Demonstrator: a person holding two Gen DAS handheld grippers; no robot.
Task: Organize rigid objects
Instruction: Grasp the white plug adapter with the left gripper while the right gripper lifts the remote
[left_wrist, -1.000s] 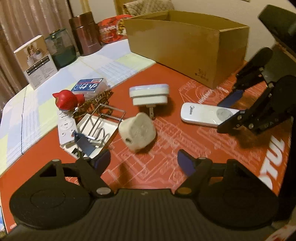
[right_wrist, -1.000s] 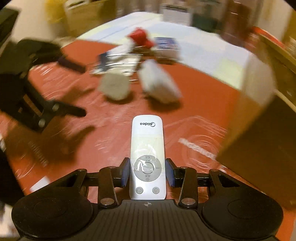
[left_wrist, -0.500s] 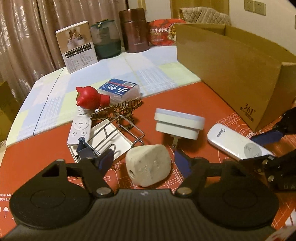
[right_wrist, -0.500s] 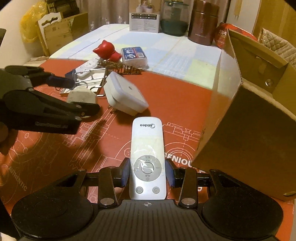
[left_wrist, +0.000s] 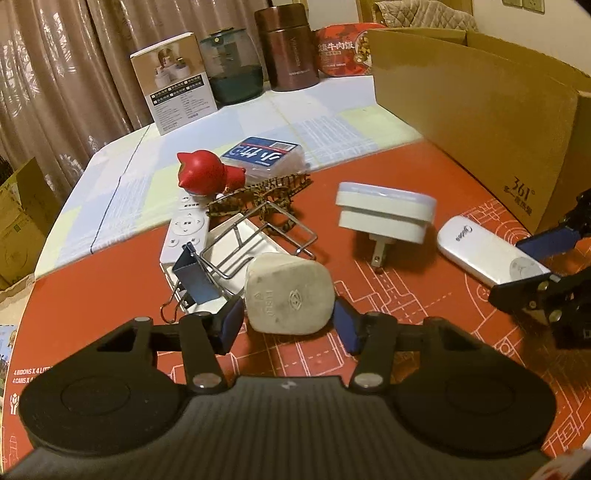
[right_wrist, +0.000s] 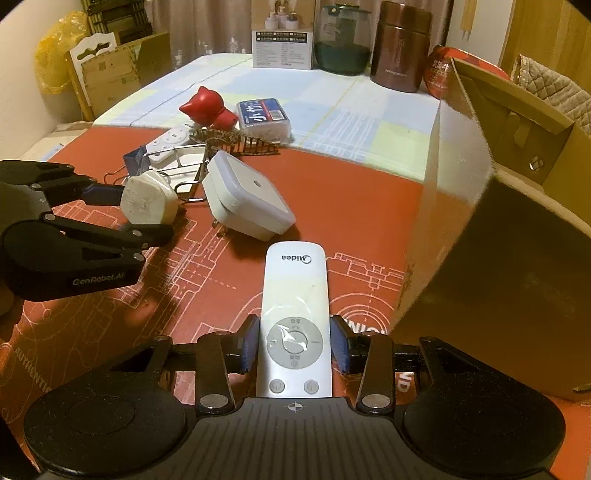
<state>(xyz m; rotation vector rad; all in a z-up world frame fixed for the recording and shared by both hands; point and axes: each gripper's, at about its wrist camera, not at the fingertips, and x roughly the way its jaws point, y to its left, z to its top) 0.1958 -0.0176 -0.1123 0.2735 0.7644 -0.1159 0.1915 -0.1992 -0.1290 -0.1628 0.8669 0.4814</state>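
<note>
On the red mat lies an off-white chunky plug (left_wrist: 290, 291) (right_wrist: 147, 201). My left gripper (left_wrist: 288, 314) (right_wrist: 136, 212) straddles it, and its jaws are closing, the blue pads touching both sides of the plug. To the right, my right gripper (right_wrist: 294, 339) (left_wrist: 524, 267) is shut on the near end of a white Midea remote (right_wrist: 295, 288) (left_wrist: 476, 247) that rests on the mat. An open cardboard box (left_wrist: 461, 99) (right_wrist: 498, 258) stands just right of the remote.
A white night-light adapter (left_wrist: 384, 214) lies between plug and remote. Behind the plug sit a blue binder clip (left_wrist: 194, 275), a wire rack (left_wrist: 258, 240), a second white remote (left_wrist: 186, 232), a red cat figure (left_wrist: 203, 173) and a tissue pack (left_wrist: 264, 155). Jars (left_wrist: 232, 66) line the far edge.
My left gripper has rolled level and come forward around the plug, with its jaws narrowing from wide apart onto the plug's sides. The right gripper keeps its hold on the remote.
</note>
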